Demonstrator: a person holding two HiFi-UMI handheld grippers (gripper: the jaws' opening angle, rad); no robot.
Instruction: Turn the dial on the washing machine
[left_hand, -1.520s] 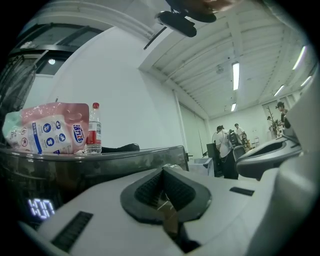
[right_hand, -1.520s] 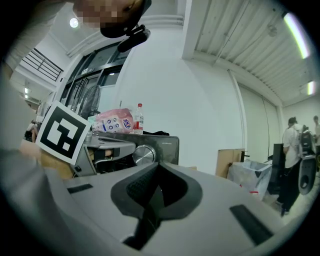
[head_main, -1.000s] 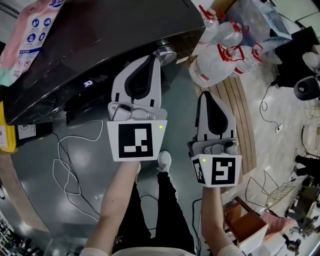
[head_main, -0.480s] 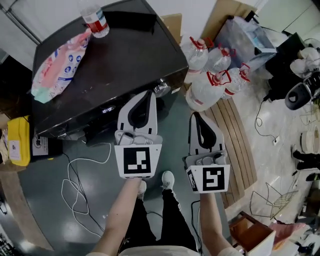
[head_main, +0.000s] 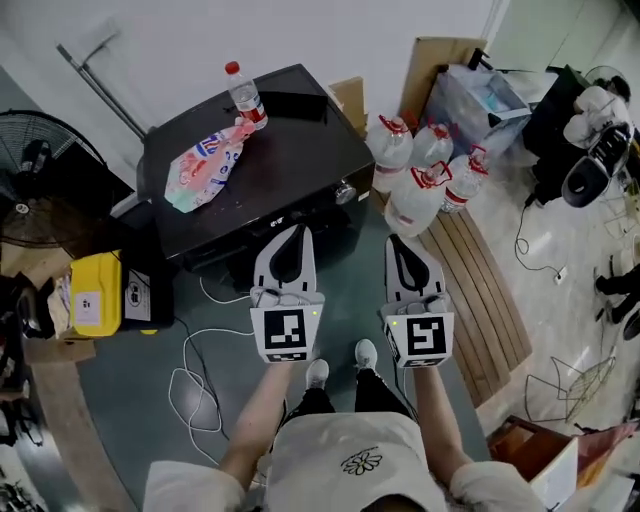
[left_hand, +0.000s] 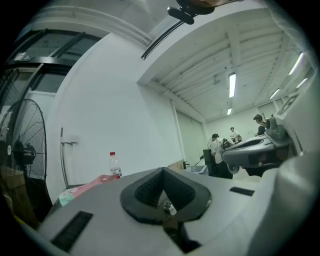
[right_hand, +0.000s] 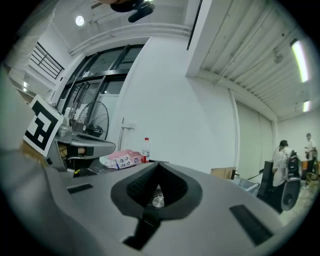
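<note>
My white left tongs (head_main: 293, 231) and right tongs (head_main: 398, 241) both clenched empty, round silver dial (head_main: 345, 190) on black box-shaped washing machine (head_main: 280, 150) at one o'clock from left tongs, apart

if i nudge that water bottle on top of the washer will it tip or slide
Probably tips: the bottle stands upright, tall and narrow, on the smooth top of the washing machine. It looks like thin clear plastic, so likely light; how full it is can't be told. Once down it may roll.

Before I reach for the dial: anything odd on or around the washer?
Nothing spilled or damaged. A pink pack lies askew on the washing machine top beside an upright bottle, and loose white cable trails in front of it.
</note>
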